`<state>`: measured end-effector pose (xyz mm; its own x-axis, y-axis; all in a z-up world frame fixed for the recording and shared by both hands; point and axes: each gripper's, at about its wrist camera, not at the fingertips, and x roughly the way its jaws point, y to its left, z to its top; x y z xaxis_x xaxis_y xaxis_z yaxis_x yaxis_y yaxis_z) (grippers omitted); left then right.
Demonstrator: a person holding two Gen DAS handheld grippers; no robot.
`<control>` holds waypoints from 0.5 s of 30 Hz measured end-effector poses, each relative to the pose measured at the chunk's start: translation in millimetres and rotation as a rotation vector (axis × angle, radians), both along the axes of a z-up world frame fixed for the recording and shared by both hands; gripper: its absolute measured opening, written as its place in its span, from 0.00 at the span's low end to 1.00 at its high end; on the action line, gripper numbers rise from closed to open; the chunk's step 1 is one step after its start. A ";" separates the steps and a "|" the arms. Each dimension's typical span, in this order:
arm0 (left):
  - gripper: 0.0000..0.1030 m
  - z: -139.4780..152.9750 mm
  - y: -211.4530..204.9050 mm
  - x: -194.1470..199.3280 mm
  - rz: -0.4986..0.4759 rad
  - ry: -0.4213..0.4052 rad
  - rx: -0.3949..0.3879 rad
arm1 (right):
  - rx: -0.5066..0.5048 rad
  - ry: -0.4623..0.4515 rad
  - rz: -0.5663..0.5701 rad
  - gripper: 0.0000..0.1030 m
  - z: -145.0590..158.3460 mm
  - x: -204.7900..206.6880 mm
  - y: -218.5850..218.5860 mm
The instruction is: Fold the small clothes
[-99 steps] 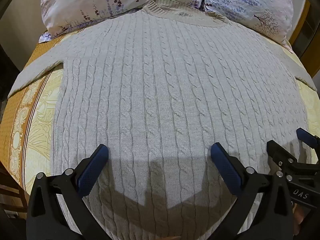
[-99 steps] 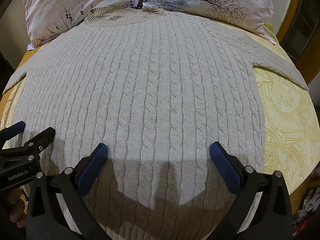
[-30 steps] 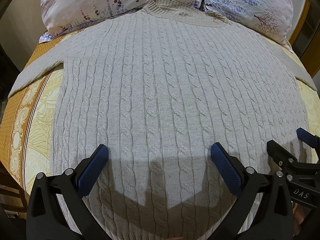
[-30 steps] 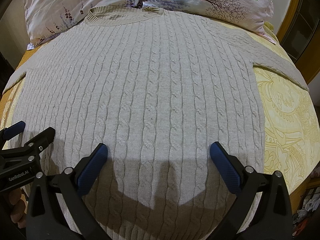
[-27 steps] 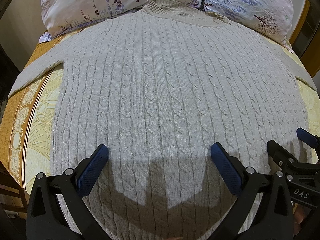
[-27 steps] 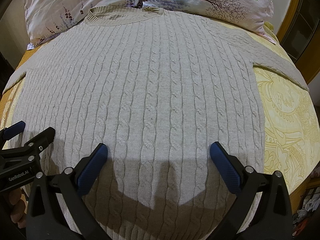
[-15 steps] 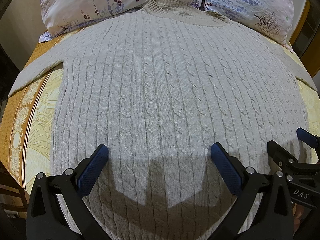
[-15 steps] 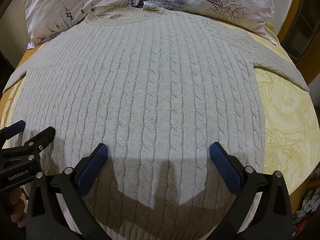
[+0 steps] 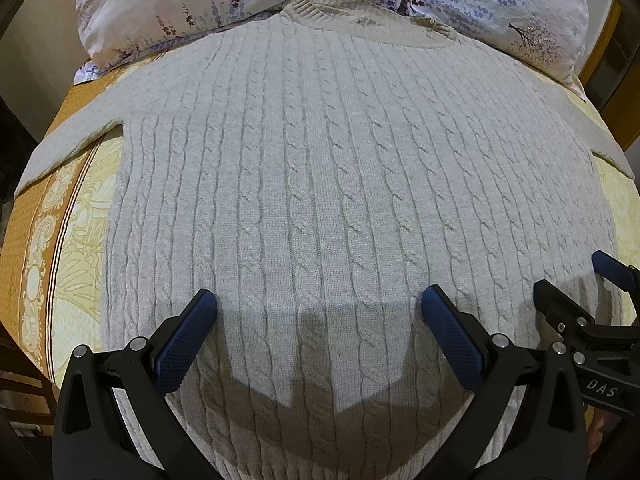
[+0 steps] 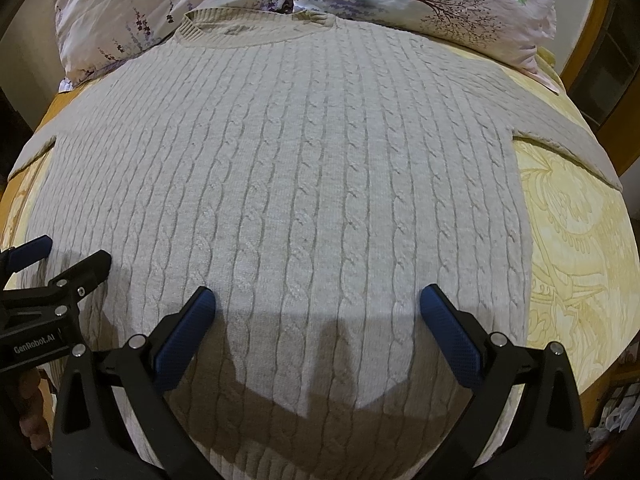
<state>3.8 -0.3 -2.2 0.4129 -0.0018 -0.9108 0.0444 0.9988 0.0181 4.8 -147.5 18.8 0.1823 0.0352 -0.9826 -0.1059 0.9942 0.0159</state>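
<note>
nothing of note has moved since the earlier frames: both claws hover in the same places over the hem end of the sweater (image 9: 320,184), which lies flat and face up on the bed (image 9: 76,208), its collar against the pillows (image 9: 192,4). left claw (image 9: 318,322) and right claw (image 10: 316,320) are both released, jaws wide, holding nothing. judged step: first grasp not yet begun. advice: pinch a sleeve edge or a hem corner cleanly and fold inward evenly, without dragging the knit
</note>
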 end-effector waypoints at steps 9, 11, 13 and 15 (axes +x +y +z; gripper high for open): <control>0.99 0.8 -1.4 3.7 -0.013 0.016 0.004 | 0.039 -0.058 0.075 0.98 0.7 -4.0 -2.8; 0.99 0.7 -1.5 5.3 -0.014 0.022 0.004 | 0.060 -0.059 0.088 0.98 1.8 -2.7 -5.1; 0.99 1.1 -1.1 6.2 -0.013 0.022 0.001 | 0.117 -0.060 0.076 0.98 4.4 2.6 -13.7; 0.99 2.0 0.1 7.3 -0.006 0.012 -0.012 | 0.206 -0.062 -0.001 0.98 7.2 15.4 -35.7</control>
